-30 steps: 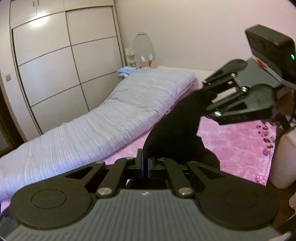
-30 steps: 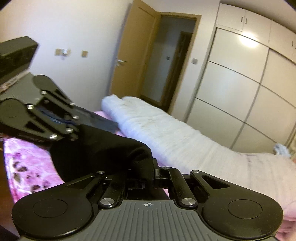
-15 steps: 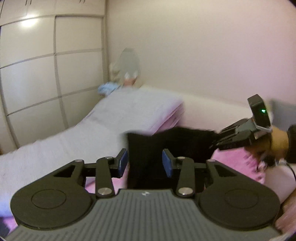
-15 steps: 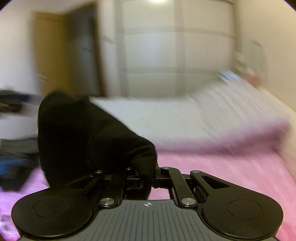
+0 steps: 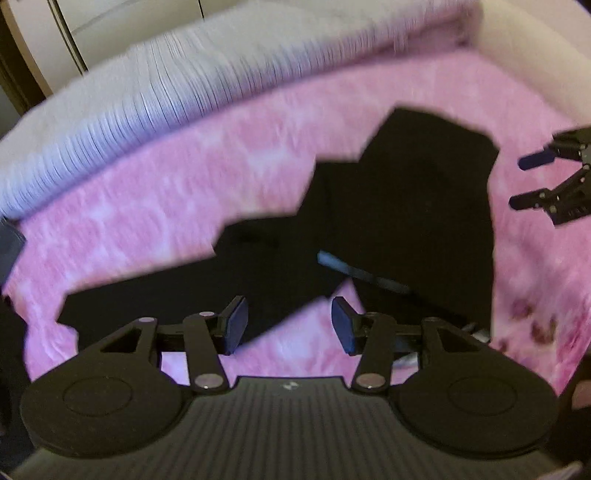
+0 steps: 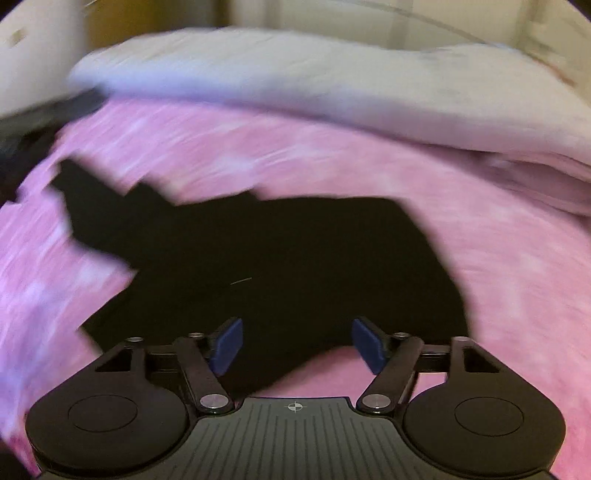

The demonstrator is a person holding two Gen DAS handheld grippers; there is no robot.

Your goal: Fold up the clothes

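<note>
A black garment lies spread on the pink bedsheet; it also shows in the right wrist view. My left gripper is open and empty just above the garment's near edge. My right gripper is open and empty over the garment's near hem; it also shows at the right edge of the left wrist view, beside the garment. A bluish label or strap lies on the garment. Both views are motion-blurred.
A rolled white-grey duvet lies along the far side of the bed, also in the right wrist view. A wardrobe stands behind it. Dark items sit at the bed's left end.
Both grippers were shut on the black garment and held it up; now both have opened, the garment lies flat on the sheet, and both cameras have tilted down toward the bed.
</note>
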